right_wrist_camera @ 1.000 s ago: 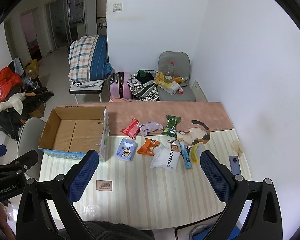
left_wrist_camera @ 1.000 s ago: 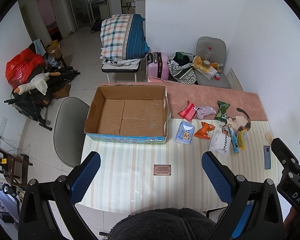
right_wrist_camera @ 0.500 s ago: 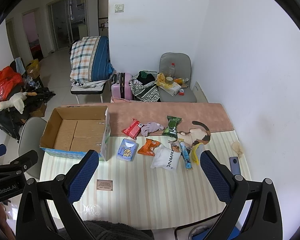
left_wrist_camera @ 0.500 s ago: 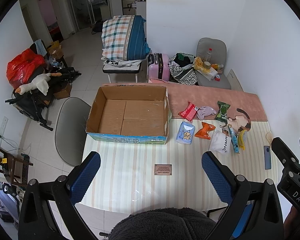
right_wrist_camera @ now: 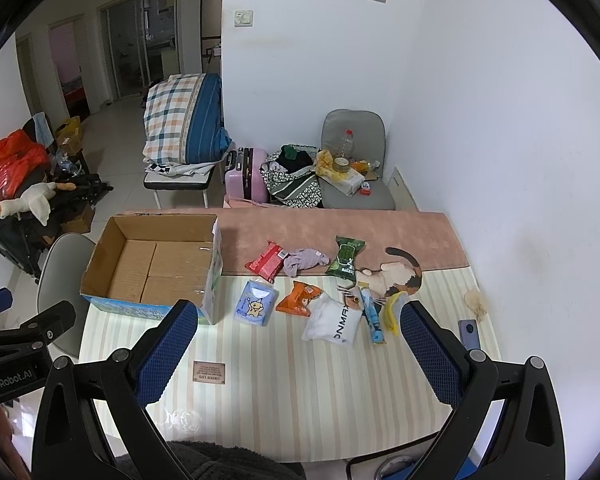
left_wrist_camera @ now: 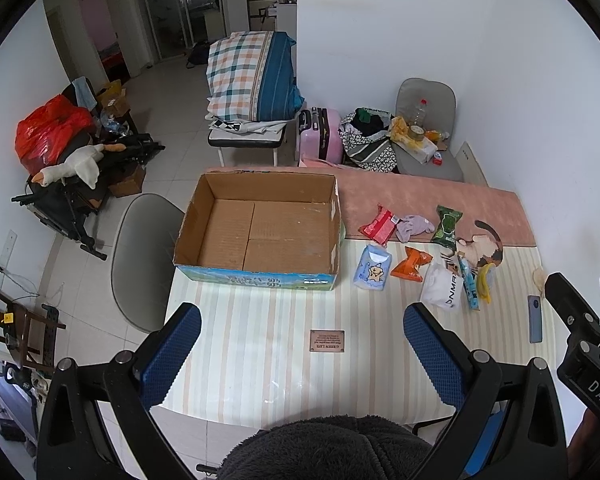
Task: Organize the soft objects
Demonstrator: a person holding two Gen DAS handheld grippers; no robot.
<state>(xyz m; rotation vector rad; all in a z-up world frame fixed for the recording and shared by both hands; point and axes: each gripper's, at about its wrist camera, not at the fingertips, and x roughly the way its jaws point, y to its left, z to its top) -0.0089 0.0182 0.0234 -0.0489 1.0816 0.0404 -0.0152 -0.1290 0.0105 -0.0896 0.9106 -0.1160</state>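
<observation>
Left gripper [left_wrist_camera: 302,334]: hovering above the near edge of the striped table [left_wrist_camera: 260,360], blue-padded fingers [left_wrist_camera: 172,350] spread wide, holding nothing.
Right gripper [right_wrist_camera: 298,338]: hanging over the same table further right, fingers [right_wrist_camera: 430,354] standing wide apart, gripping nothing; in the left wrist view its body is showing the letters "DAS".
Left gripper body: showing "GenRobot.AI" in the right wrist view.
Cardboard box [left_wrist_camera: 260,228]: sitting open on the table's far left, flaps up, printed blue-green band running along its near side.
Soft objects: lying in a loose cluster right of the box, well apart from both grippers.
Red packet [right_wrist_camera: 269,261]: resting on the pink mat [right_wrist_camera: 380,236], touching the lilac cloth [right_wrist_camera: 304,260].
Green packet [right_wrist_camera: 345,259]: lying just right of the cloth.
Blue tissue pack [right_wrist_camera: 255,303]: bearing a cartoon bear, lying beside the orange packet [right_wrist_camera: 299,298].
White bag [right_wrist_camera: 334,319]: reading "ONMA", the rest being folded under.
Brown label [right_wrist_camera: 209,371]: lying between the fingers' view; writing too small to read.
Phone [right_wrist_camera: 469,333]: lying near the right edge.
</observation>
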